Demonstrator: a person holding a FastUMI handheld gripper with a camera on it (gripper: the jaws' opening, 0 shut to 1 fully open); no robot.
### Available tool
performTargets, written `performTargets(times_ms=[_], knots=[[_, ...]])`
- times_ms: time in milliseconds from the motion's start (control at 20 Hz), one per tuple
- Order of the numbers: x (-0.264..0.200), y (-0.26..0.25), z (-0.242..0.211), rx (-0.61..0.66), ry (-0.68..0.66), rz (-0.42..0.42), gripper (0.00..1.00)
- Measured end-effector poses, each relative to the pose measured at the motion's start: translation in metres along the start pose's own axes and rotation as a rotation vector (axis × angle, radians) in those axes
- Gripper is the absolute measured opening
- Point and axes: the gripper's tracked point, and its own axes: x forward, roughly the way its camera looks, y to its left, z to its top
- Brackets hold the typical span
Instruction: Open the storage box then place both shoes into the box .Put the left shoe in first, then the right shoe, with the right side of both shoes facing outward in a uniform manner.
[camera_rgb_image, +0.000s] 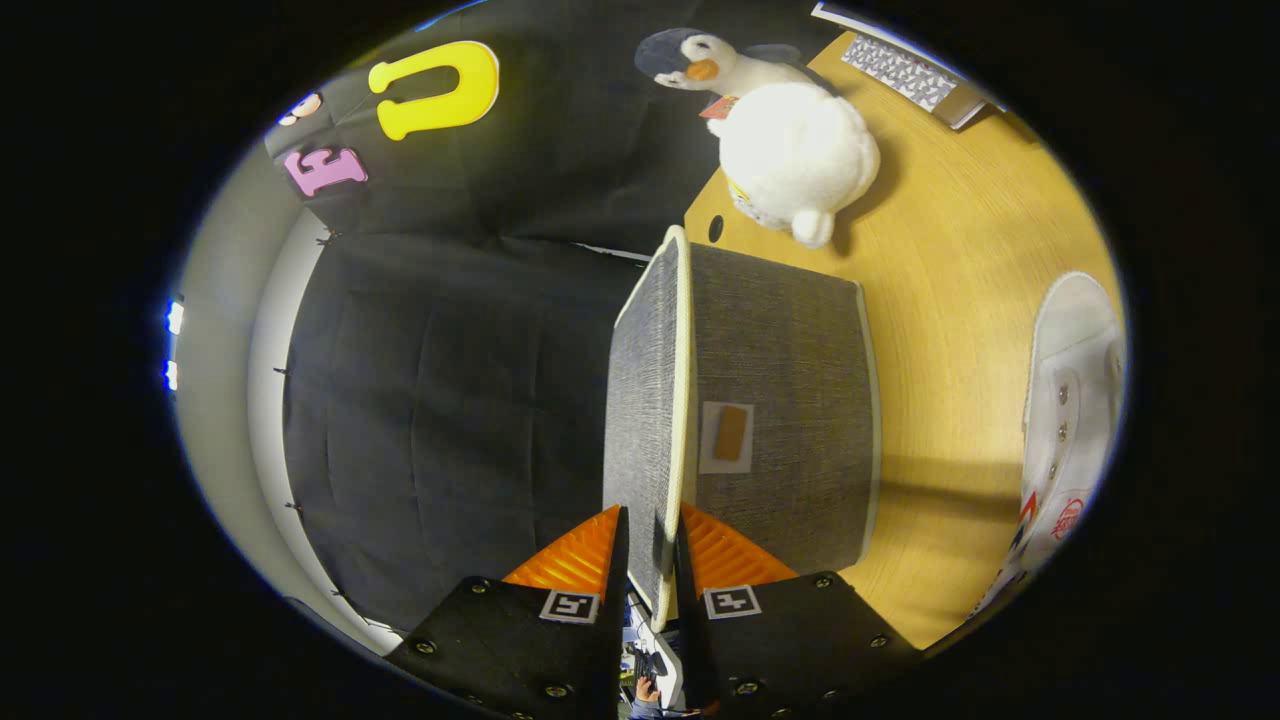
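Storage box (780, 400) lid (645, 400) pinched in tongs (650, 530); plush penguin (790, 140), shoe (1070, 400) nearby.

Black pleated cloth wall (440, 400) behind a warm yellow wooden desk (960, 300); pale grey wall strip (215, 440) beyond the cloth; soft shadows across the desk's grain.

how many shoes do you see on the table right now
1. A white shoe lies on the table, beyond the box whose lid the gripper is pinching. A second shoe may be hidden.
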Motion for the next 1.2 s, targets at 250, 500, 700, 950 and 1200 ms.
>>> performTargets(times_ms=[250, 500, 700, 950, 1200], knots=[[0.004, 0.030, -0.012, -0.095, 0.065, 0.007, 0.24], [0.026, 0.089, 0.006, -0.154, 0.051, 0.038, 0.24], [0.061, 0.141, 0.012, -0.261, 0.084, 0.048, 0.24], [0.132, 0.173, 0.008, -0.317, 0.147, 0.027, 0.24], [0.200, 0.194, 0.003, -0.300, 0.204, 0.008, 0.24]])
